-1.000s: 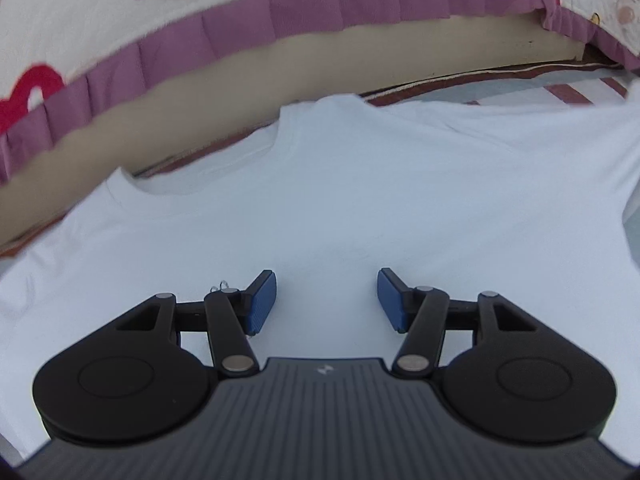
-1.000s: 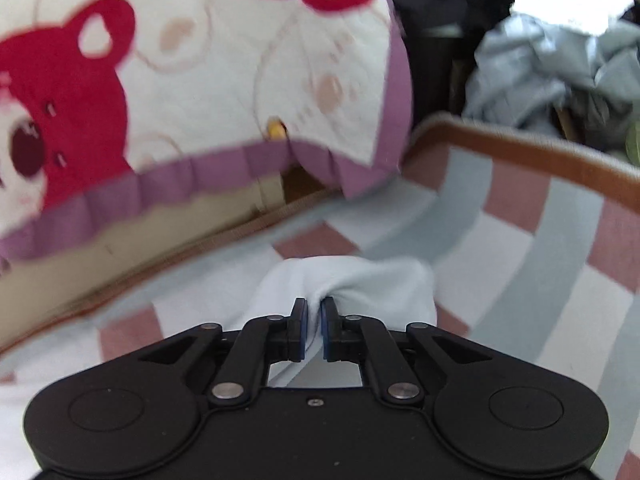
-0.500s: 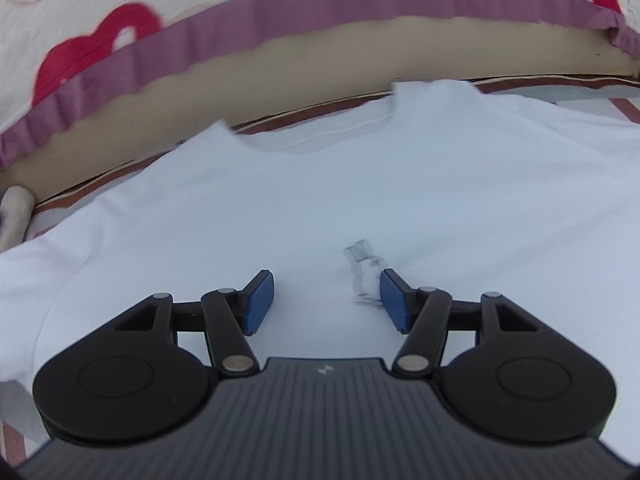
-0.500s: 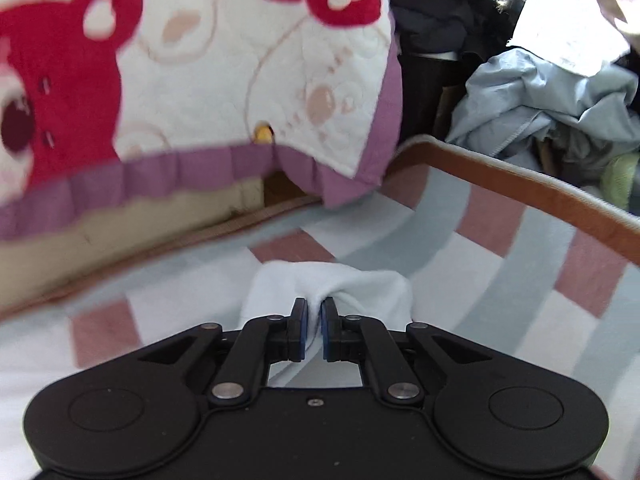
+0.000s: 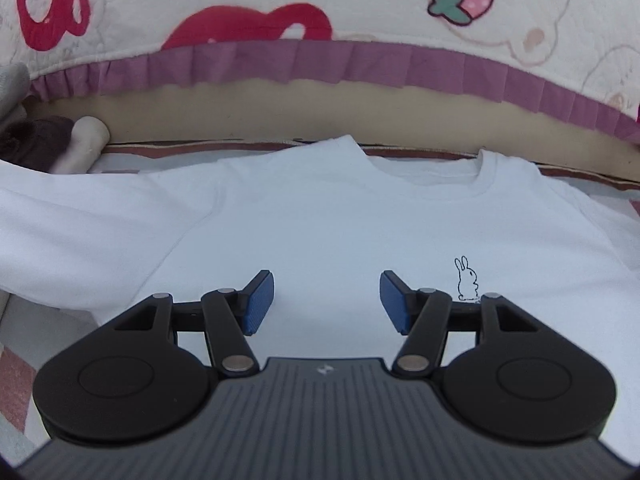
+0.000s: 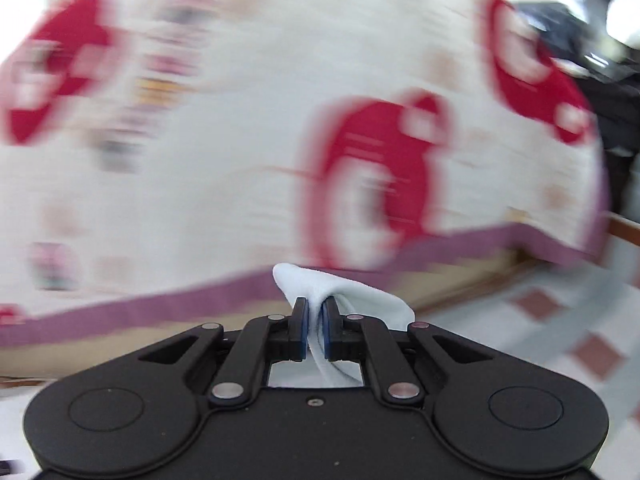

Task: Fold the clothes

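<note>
A white T-shirt lies flat on the striped surface, its collar toward the far edge and a small black rabbit print on the chest. My left gripper is open and empty just above the shirt's chest. One sleeve spreads out to the left. My right gripper is shut on a bunched fold of the white shirt fabric and holds it lifted; the right wrist view is motion-blurred.
A white quilt with red bears and a purple frill hangs along the far side over a beige edge. A plush toy sits at the far left. The pink, grey and white checked cover shows at right.
My left gripper has shifted left over the shirt, so the collar and rabbit print now sit to its right. My right gripper has lifted and swung left with the fabric, still shut.
</note>
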### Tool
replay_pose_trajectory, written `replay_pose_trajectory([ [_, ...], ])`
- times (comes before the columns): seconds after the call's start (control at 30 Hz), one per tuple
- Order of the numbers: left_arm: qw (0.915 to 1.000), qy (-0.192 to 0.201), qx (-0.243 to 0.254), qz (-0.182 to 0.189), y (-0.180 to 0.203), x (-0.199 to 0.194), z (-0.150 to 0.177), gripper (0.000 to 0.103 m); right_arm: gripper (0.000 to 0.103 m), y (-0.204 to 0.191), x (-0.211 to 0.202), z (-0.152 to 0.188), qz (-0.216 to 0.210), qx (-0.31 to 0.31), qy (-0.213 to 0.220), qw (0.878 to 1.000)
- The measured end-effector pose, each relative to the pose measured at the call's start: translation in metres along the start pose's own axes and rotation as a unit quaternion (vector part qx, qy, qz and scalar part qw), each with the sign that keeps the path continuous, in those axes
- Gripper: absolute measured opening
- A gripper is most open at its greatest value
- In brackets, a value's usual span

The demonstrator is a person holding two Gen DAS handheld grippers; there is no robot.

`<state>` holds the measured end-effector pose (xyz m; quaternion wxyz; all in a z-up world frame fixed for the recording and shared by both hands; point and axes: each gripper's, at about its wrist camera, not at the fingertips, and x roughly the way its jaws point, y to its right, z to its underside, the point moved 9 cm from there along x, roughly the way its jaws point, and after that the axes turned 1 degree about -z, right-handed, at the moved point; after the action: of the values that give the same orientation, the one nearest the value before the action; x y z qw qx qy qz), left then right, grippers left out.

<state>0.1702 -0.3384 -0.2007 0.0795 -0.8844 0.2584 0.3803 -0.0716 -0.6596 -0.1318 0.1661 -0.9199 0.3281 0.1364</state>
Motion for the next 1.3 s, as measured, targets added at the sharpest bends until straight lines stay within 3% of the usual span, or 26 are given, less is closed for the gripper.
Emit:
replay_pose_trajectory([
  [0.1, 0.9997, 0.018, -0.013, 0.011, -0.002, -0.011, -0.003, 0.058, 0.008, -0.081, -0.021, 0.006, -0.095, -0.007, 0.011, 0.995],
  [0.17, 0.9989, 0.033, -0.029, 0.014, -0.005, -0.019, -0.004, 0.058, 0.008, -0.135, -0.03, 0.019, -0.165, -0.02, 0.002, 0.986],
  [0.27, 0.9963, 0.069, -0.051, -0.007, -0.019, -0.029, -0.006, 0.058, 0.014, -0.203, -0.034, 0.076, -0.26, -0.067, -0.076, 0.96],
  [0.3, 0.9966, 0.062, -0.054, -0.009, -0.024, -0.026, -0.005, 0.059, 0.021, -0.215, -0.033, 0.1, -0.268, -0.089, -0.101, 0.954],
  [0.33, 0.9968, 0.054, -0.058, -0.01, -0.029, -0.022, -0.003, 0.059, 0.04, -0.225, -0.033, 0.125, -0.273, -0.112, -0.125, 0.947],
  [0.37, 0.9967, 0.041, -0.07, -0.004, -0.034, -0.017, 0.0, 0.059, 0.045, -0.235, -0.032, 0.15, -0.278, -0.135, -0.148, 0.939],
  [0.4, 0.9963, 0.028, -0.081, 0.001, -0.038, -0.013, 0.004, 0.059, 0.045, -0.236, -0.031, 0.169, -0.268, -0.156, -0.166, 0.936],
  [0.53, 0.9958, 0.015, -0.089, 0.014, -0.041, -0.006, 0.014, 0.059, 0.046, -0.191, -0.03, 0.188, -0.192, -0.198, -0.177, 0.945],
  [0.6, 0.9965, 0.031, -0.078, 0.001, -0.037, -0.009, 0.015, 0.059, 0.047, -0.159, -0.028, 0.19, -0.145, -0.255, -0.188, 0.937],
  [0.7, 0.9979, 0.025, -0.056, 0.02, -0.021, -0.009, 0.014, 0.059, 0.047, -0.106, -0.02, 0.19, -0.079, -0.307, -0.218, 0.923],
  [0.87, 0.997, 0.033, 0.008, 0.07, 0.016, -0.016, 0.014, 0.065, 0.048, -0.042, -0.003, 0.181, 0.001, -0.269, -0.234, 0.934],
  [1.03, 0.9908, -0.03, 0.053, 0.121, 0.05, -0.01, 0.046, 0.065, 0.048, -0.02, 0.012, 0.179, 0.019, -0.219, -0.243, 0.945],
  [1.23, 0.9941, -0.053, 0.052, 0.079, 0.066, 0.028, 0.041, 0.07, 0.048, -0.024, 0.045, 0.178, 0.023, -0.184, -0.258, 0.948],
  [1.27, 0.9932, -0.045, 0.068, 0.083, 0.071, 0.035, 0.038, 0.064, 0.049, -0.023, 0.051, 0.175, 0.031, -0.17, -0.253, 0.952],
  [1.3, 0.9915, -0.032, 0.088, 0.091, 0.077, 0.038, 0.032, 0.049, 0.049, -0.022, 0.056, 0.171, 0.04, -0.156, -0.247, 0.956],
])
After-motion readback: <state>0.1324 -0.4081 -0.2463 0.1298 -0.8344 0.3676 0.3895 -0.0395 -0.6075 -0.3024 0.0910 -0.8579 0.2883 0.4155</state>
